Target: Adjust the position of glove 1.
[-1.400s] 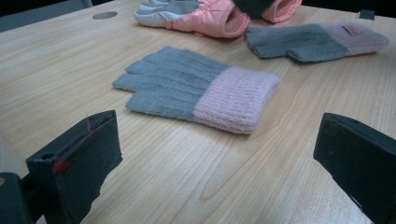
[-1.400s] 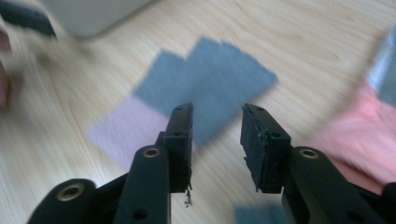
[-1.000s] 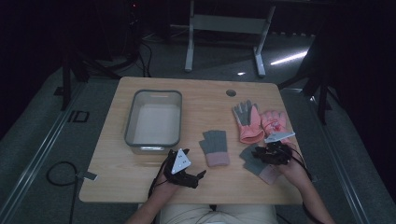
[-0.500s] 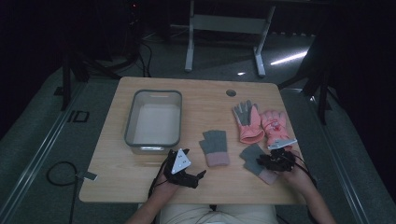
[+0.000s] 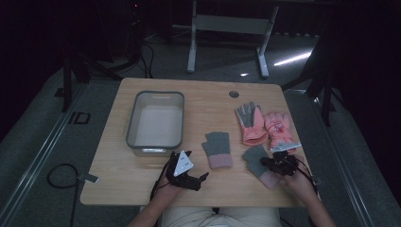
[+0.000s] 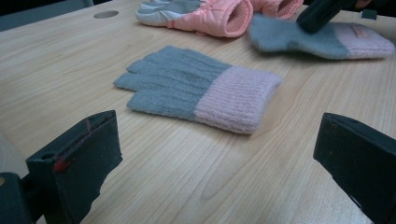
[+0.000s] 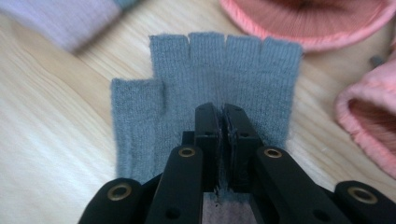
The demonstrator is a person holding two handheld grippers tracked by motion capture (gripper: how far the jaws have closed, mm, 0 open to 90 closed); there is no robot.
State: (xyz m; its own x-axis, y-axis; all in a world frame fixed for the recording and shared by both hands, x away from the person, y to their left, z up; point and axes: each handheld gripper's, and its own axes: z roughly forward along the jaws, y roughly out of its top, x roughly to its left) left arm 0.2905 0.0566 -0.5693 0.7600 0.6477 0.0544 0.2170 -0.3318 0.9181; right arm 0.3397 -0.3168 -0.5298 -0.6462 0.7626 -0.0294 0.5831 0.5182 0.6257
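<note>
Two grey knit gloves with pink cuffs lie on the wooden table [image 5: 118, 161]. The right grey glove [image 5: 254, 158] [image 7: 233, 65] [image 6: 285, 39] is pinched in its palm by my right gripper [image 5: 275, 164] [image 7: 222, 109]. Its jaws have just been closing and now press a fold of the fabric between them. The left grey glove [image 5: 217, 147] [image 6: 187, 88] lies flat and untouched. My left gripper [image 5: 197, 164] [image 6: 218, 123] rests near the front edge, open wide, pointing at that glove with nothing between its jaws.
Two pink ski gloves [image 5: 250, 124] [image 5: 280, 127] lie just beyond the right grey glove. A grey plastic bin [image 5: 156, 96] stands at the left middle of the table. A round cable hole [image 5: 233, 93] sits near the far edge.
My right gripper has slid slightly toward the near edge and closed on the right grey glove. The left gripper has stayed still.
</note>
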